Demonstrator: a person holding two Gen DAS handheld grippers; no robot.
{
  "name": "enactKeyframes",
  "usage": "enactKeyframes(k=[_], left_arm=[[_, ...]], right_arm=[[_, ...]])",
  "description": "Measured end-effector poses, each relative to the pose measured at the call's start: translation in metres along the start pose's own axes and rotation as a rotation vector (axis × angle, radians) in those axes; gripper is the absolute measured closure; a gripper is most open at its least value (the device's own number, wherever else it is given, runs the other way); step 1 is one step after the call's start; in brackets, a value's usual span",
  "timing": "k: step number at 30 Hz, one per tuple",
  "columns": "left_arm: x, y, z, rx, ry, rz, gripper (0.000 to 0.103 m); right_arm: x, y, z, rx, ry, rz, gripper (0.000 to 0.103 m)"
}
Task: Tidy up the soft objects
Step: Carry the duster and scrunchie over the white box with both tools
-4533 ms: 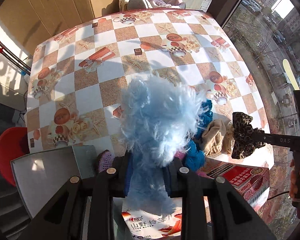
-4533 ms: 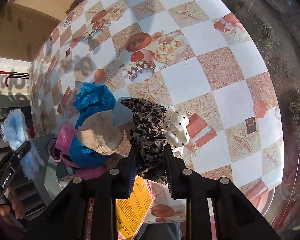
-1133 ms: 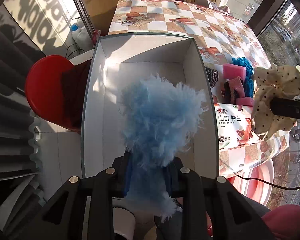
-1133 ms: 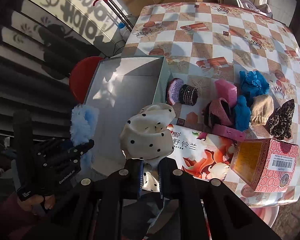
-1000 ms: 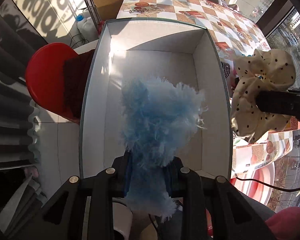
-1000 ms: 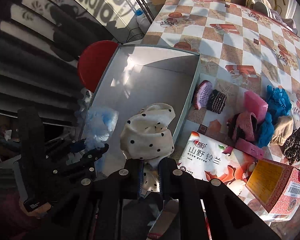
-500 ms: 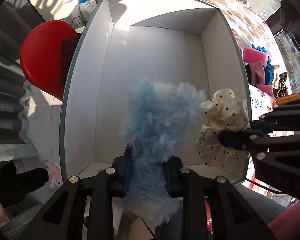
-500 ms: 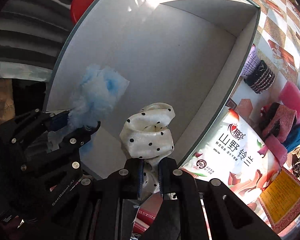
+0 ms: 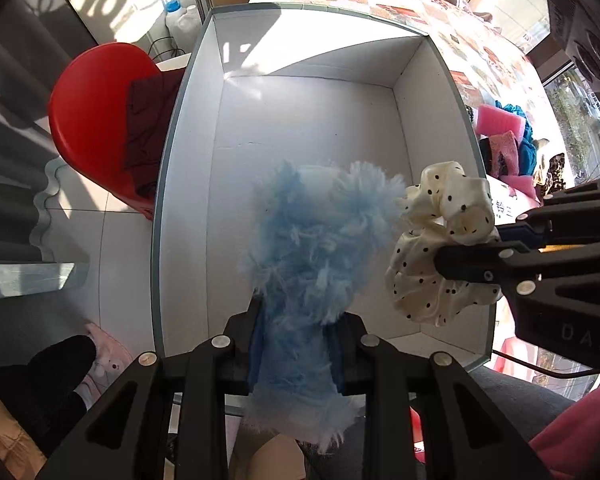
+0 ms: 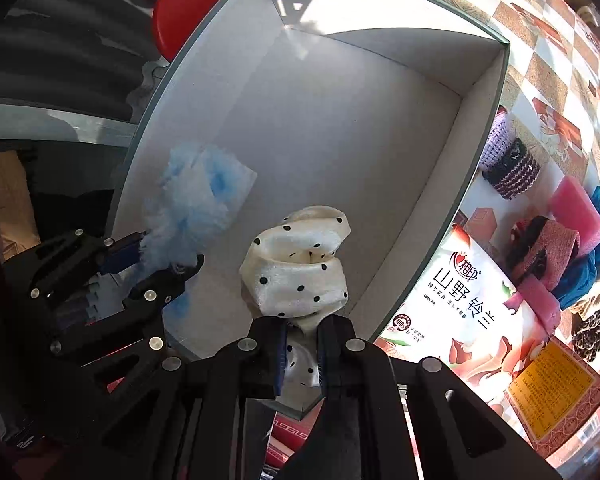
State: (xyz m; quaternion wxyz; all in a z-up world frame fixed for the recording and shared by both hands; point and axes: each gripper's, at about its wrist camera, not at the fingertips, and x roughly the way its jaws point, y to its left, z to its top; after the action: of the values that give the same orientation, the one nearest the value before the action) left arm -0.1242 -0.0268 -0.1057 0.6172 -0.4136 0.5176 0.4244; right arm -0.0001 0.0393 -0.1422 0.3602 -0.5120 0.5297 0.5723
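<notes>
Blue fluff is filling the middle of the left wrist view: the left tongs (image 9: 296,344) are clamping a fluffy blue piece (image 9: 315,236) between nearly closed fingers, holding it over the near end of the white box (image 9: 307,120). Just to its right, the right tongs (image 9: 495,248) are reaching in sideways, pinched tight on a cream polka-dot scrunchie (image 9: 439,248) whose frill is touching the blue fluff.

From the right wrist view, the right tongs (image 10: 301,344) are gripping the scrunchie (image 10: 300,264) by its lower fold, and the left tongs (image 10: 156,256) are showing from the side with the blue piece (image 10: 196,204) sticking out over the box floor (image 10: 339,128). Only this view is showing the printed tissue pack (image 10: 455,296) and the pink carton with a yellow panel (image 10: 555,396) on the checked tabletop (image 10: 547,44). Only the left view is showing the red stool (image 9: 96,120) beside the box, with a dark red cloth lying on it.

Whether either held piece is touching the box floor is hard to judge. The pile beside the box is partly cut off at the frame edge: one striped knitted piece (image 10: 507,164), two pink foam blocks (image 10: 575,208), one pink band, blue cloths and a leopard-print piece (image 10: 591,328) are showing. One box, two tongs, two held items.
</notes>
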Motion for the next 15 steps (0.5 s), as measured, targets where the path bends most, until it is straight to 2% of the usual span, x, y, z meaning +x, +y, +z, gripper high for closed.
enactKeyframes(k=[8,10,11,15], left_arm=[[-0.003,-0.003,0.005,0.02,-0.009,0.0,0.073],[-0.004,-0.006,0.006,0.024,-0.013,0.002,0.073],[-0.005,-0.006,0.006,0.025,-0.016,0.003,0.073],[-0.01,-0.005,0.004,0.032,-0.028,0.006,0.073]], right_arm=[[-0.011,-0.013,0.022,0.015,-0.024,-0.004,0.09],[-0.011,-0.009,0.008,0.015,-0.029,-0.003,0.09],[-0.015,0.0,-0.011,0.013,-0.033,-0.002,0.09],[-0.022,0.015,-0.012,0.006,-0.039,-0.003,0.09]])
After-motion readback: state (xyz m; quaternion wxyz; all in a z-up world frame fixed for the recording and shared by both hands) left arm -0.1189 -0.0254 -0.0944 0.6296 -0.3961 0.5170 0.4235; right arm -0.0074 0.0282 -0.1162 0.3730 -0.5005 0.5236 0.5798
